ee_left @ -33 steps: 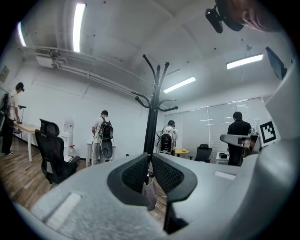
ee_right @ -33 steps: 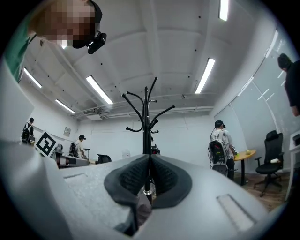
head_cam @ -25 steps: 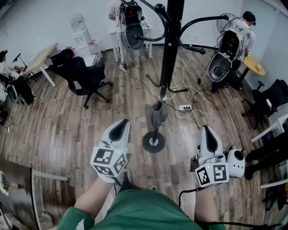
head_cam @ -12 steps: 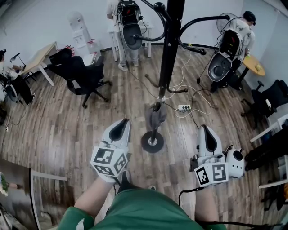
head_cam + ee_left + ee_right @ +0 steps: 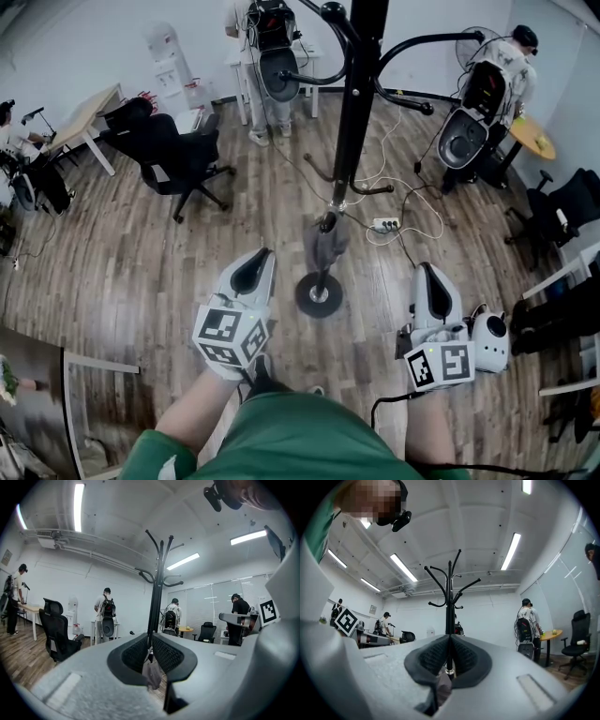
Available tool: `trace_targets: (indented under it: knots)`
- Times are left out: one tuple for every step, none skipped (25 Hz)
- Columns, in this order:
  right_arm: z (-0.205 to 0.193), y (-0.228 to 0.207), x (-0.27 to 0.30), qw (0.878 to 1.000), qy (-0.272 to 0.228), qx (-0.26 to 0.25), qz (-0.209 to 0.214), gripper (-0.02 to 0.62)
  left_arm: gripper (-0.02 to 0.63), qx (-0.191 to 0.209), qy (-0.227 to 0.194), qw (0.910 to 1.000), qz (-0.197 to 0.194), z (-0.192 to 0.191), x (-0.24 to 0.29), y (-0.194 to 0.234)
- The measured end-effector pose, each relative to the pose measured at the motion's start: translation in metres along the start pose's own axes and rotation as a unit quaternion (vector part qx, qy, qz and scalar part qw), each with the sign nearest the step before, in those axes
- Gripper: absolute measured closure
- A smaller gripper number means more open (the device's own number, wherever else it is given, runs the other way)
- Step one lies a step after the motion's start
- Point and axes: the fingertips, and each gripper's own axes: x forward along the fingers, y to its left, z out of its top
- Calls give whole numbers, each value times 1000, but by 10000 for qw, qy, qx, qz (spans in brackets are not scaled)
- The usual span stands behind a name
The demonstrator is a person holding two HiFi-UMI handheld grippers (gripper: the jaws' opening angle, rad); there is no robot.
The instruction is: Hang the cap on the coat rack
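left gripper (image 5: 255,267), right gripper (image 5: 429,277): jaws together, empty. Probable grey cap (image 5: 325,246) hangs low on coat rack (image 5: 352,112); hang looks done, next back off.

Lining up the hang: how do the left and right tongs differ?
The left tongs sit left of the coat rack base, the right tongs right of it. The left cube shows two marker faces, the right cube one. Only the right tongs have a white round unit alongside. Both are shut, empty, facing the pole.
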Motion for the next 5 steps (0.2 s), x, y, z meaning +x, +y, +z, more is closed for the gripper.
trace_targets:
  knots:
    - [0,0,0,10000,2,-4,5,585,566,-2,9,10000,3,-1,0,0]
    - [-1,0,1,10000,5,-7,9,586,566,-5,20,10000,6,-2,1,1]
    - [-2,1,2,10000,9,-9,14,585,566,-8,35,10000,10,-4,1,1]
    - [-3,1,3,10000,16,-12,17,584,566,-12,53,10000,13,-6,2,2]
    - [-4,1,3,10000,24,-15,21,584,566,-15,72,10000,16,-8,3,3]
